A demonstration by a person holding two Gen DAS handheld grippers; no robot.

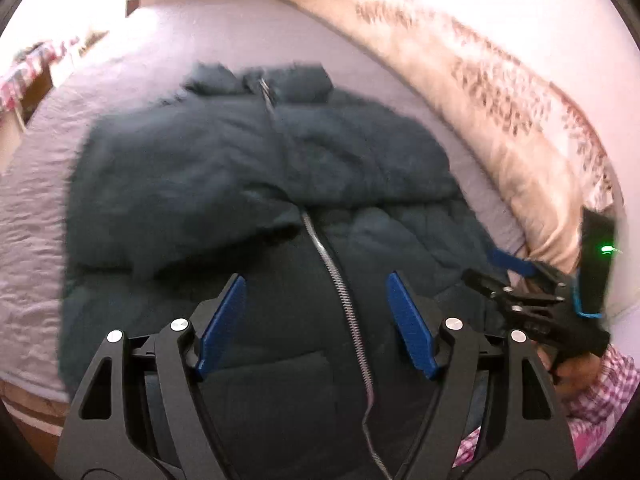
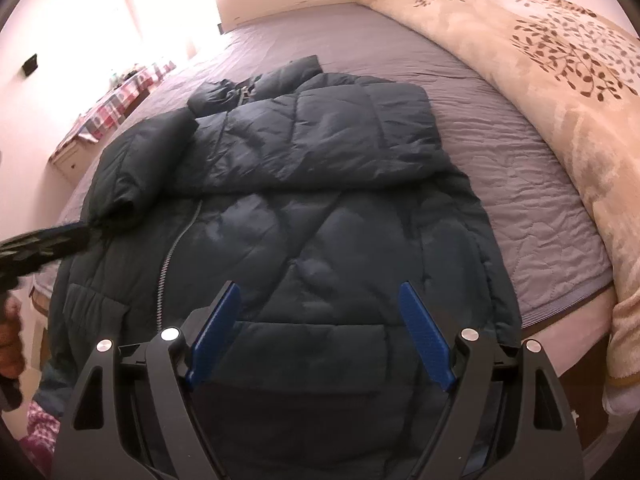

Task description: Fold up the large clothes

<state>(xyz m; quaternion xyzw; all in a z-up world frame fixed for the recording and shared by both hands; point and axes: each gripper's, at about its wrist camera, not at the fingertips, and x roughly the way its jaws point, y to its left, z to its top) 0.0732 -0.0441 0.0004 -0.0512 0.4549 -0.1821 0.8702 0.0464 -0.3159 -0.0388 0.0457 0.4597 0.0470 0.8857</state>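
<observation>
The dark quilted jacket [image 2: 320, 208] lies zipper-up on the lavender bedspread [image 2: 520, 168], collar toward the headboard, hem at the near bed edge just under my 2 grippers. Both sleeves are crossed over the chest: 1 lies across the upper body from the right, the other [image 2: 136, 168] angles down on the left with its cuff near the zipper [image 1: 336, 280].

My left gripper [image 1: 316, 316] hangs with its jaws spread wide, holding nothing, straddling the zipper line above the lower front. My right gripper [image 2: 320, 328] is likewise spread wide and empty, over the lower right panel near the pocket.

Step in hand, as I judge it: taking the hem to fold the lower half up over the sleeves.

Risks:
1. The padded shell looks slippery and thick; a shallow pinch may catch only the top layer, so the back stays behind.
2. Uneven lifting by the 2 hands would skew the fold and drag the left cuff out of place.
3. The hem sits at the mattress edge; a slip could let it slide off.
4. The floral duvet [image 2: 560, 80] lies beside the jacket on the right and could snag.
</observation>
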